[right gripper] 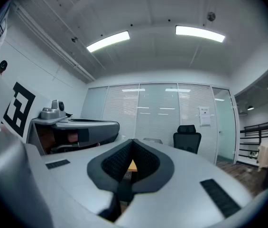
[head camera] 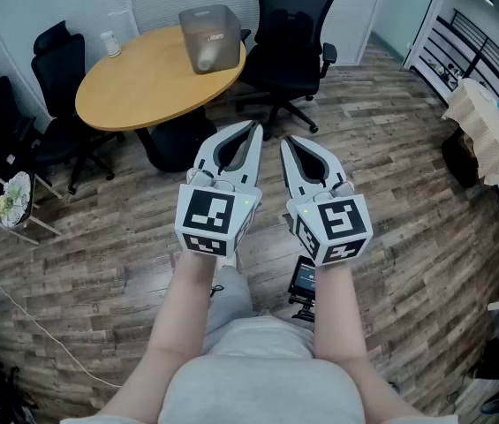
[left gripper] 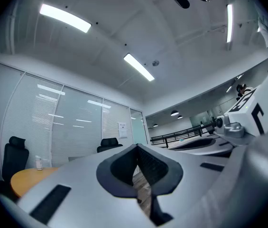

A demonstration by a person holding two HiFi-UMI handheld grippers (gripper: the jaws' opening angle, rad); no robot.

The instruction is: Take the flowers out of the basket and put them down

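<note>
I hold both grippers side by side at chest height over the wooden floor, pointing toward a round wooden table [head camera: 134,82]. My left gripper [head camera: 253,131] is shut with nothing in it, its tips meeting [left gripper: 136,147]. My right gripper [head camera: 286,142] is also shut and empty [right gripper: 133,141]. A translucent grey basket-like bin [head camera: 209,35] stands on the table's far right part, well beyond both grippers. At the far left a small stand carries what looks like white and green flowers [head camera: 9,200]. What the bin holds is hidden.
Black office chairs [head camera: 289,34] ring the table, one behind it and others [head camera: 59,69] at its left. A small white bottle [head camera: 110,43] stands on the table's far left. A phone-like device [head camera: 304,278] hangs below my hands. A railing [head camera: 470,56] and a cloth-covered table [head camera: 492,135] are at the right.
</note>
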